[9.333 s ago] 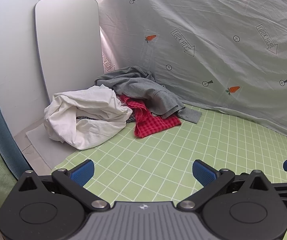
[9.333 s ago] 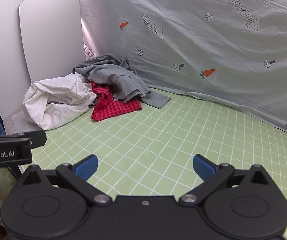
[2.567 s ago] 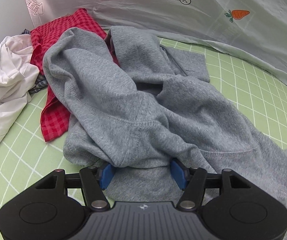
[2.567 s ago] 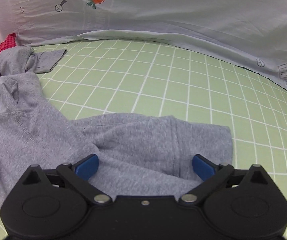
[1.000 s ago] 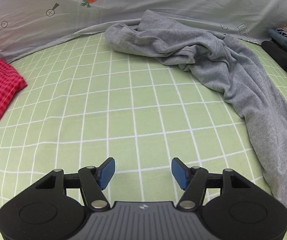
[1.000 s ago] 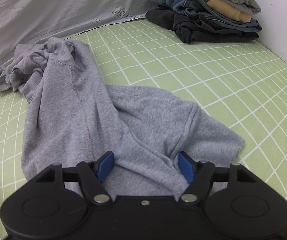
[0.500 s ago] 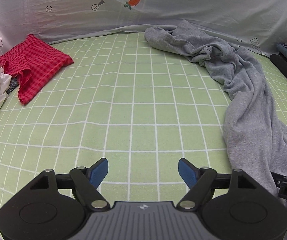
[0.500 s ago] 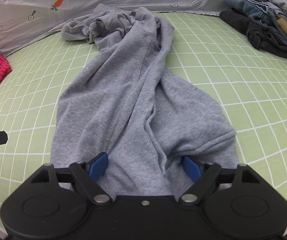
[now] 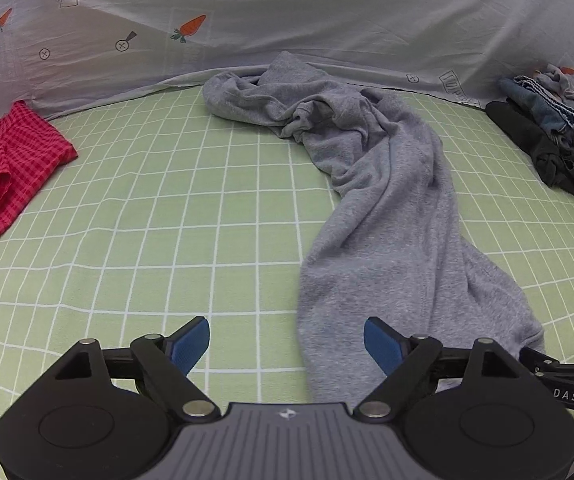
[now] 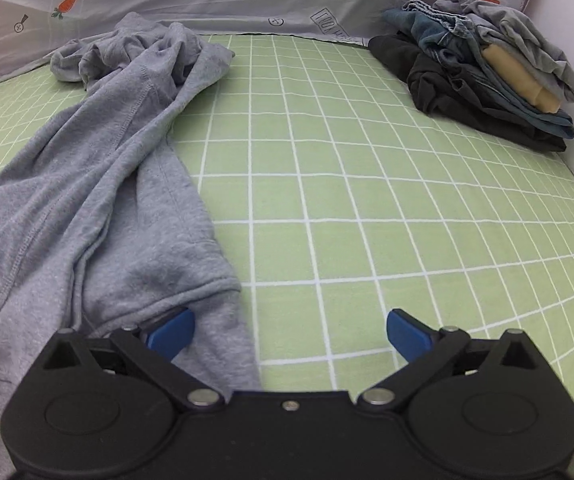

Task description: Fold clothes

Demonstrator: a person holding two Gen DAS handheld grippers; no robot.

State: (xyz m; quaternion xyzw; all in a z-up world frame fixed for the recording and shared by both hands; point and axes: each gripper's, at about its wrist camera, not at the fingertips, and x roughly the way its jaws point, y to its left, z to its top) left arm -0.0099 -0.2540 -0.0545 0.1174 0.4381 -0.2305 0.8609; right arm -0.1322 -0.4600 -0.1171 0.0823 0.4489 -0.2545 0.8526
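Both claws let go at the bench's near edge: the right claw [image 10: 289, 330] is opening wide, its left pad just touching the hem of the grey sweatshirt [image 10: 99, 200] but pinching nothing; a sec ago those pads were bunched in that hem. The left claw [image 9: 287, 344] is opening too, over bare green grid cloth [image 9: 167, 208], w/ the sweatshirt's near-left edge lying between its pads, untouched. It was over empty cloth a moment back & has swung toward the garment.

The sweatshirt, dragged out of the heap at the far-left corner seconds ago, now runs as a long rumpled strip from the near edge to the back sheet [image 9: 287, 8], hood end crumpled far off.

Likely meaning: the pull-out is done, flattening comes next; the body is twisted and needs spreading before any fold.

Far left: red check cloth [image 9: 15, 160]. Far-right corner: folded pile [image 10: 487, 76], apparently finished items.
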